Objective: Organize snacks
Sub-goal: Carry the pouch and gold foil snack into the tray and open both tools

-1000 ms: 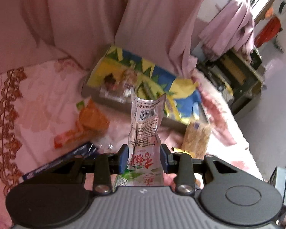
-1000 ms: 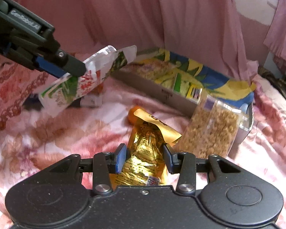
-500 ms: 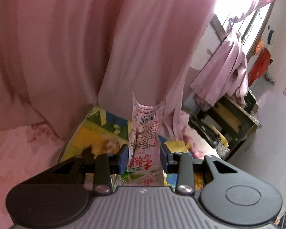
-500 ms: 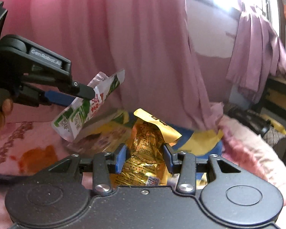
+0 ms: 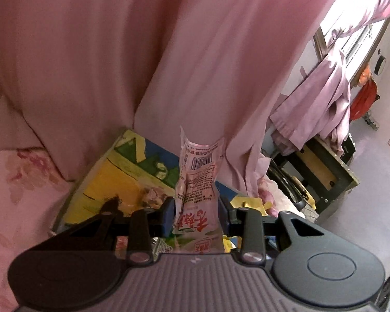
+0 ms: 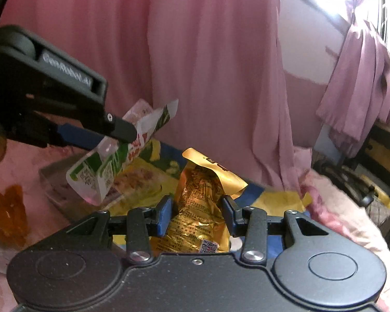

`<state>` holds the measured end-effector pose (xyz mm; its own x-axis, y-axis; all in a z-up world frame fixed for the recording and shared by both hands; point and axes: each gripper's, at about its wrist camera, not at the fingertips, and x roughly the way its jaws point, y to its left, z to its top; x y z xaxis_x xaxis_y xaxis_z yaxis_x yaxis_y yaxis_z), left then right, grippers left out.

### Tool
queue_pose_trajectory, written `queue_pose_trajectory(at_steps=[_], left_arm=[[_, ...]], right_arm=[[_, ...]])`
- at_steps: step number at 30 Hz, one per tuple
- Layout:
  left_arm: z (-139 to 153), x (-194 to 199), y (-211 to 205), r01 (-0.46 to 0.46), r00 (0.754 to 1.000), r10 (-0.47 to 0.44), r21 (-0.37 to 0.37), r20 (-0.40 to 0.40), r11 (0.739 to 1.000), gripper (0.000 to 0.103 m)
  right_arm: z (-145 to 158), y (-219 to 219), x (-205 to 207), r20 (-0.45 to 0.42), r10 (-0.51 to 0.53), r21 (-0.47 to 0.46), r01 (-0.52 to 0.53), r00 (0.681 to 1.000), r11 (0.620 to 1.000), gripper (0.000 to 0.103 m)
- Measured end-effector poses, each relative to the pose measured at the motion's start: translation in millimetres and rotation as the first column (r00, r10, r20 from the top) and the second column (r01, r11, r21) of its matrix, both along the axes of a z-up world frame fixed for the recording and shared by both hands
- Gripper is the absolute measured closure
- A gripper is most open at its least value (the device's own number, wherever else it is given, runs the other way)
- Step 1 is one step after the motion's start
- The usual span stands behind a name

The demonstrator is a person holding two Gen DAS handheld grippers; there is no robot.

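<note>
Pink curtain [image 5: 117,65] backdrop; tray [image 5: 111,182] interior hidden behind gripper-held packet [image 5: 197,195].

The box [image 5: 109,182] is half hidden behind the left tool [image 5: 196,214], its near end cut off. Left of the right tool [image 6: 197,215], an orange packet [image 6: 6,213], perhaps crisps, is blurred and edge-cropped.

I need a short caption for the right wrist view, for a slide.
Right tongs grip a gold snack packet above the colourful box; left tongs hold a pink-green packet.
</note>
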<state>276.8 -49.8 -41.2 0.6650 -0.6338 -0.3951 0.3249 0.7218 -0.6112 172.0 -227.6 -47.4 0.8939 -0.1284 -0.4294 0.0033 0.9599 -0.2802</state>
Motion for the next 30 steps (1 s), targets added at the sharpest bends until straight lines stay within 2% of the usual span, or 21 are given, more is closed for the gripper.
queue_pose_trajectory(at_steps=[10, 18, 23, 25, 30], left_arm=[[-13, 2, -14, 0.023, 0.999, -0.02, 0.062, -0.05, 0.998, 0.064], [-11, -3, -22, 0.019, 0.999, -0.014, 0.132, -0.035, 0.991, 0.063], [-9, -4, -25, 0.008, 0.999, -0.004, 0.153, -0.032, 0.988, 0.058], [-8, -4, -25, 0.011, 0.999, -0.006, 0.157, -0.033, 0.988, 0.055], [-6, -3, -25, 0.005, 0.999, 0.001, 0.177, -0.037, 0.984, 0.046]], right_arm=[[-19, 2, 10, -0.083, -0.012, -0.035, 0.009, 0.996, 0.999, 0.059], [-25, -6, 10, -0.108, -0.036, 0.009, 0.037, 0.993, 0.999, 0.058], [-26, -8, 11, -0.123, -0.049, 0.03, 0.053, 0.991, 0.998, 0.058], [-26, -7, 9, -0.125, -0.05, 0.032, 0.055, 0.991, 0.998, 0.056], [-20, -5, 4, -0.117, -0.056, 0.019, 0.058, 0.992, 0.998, 0.043]])
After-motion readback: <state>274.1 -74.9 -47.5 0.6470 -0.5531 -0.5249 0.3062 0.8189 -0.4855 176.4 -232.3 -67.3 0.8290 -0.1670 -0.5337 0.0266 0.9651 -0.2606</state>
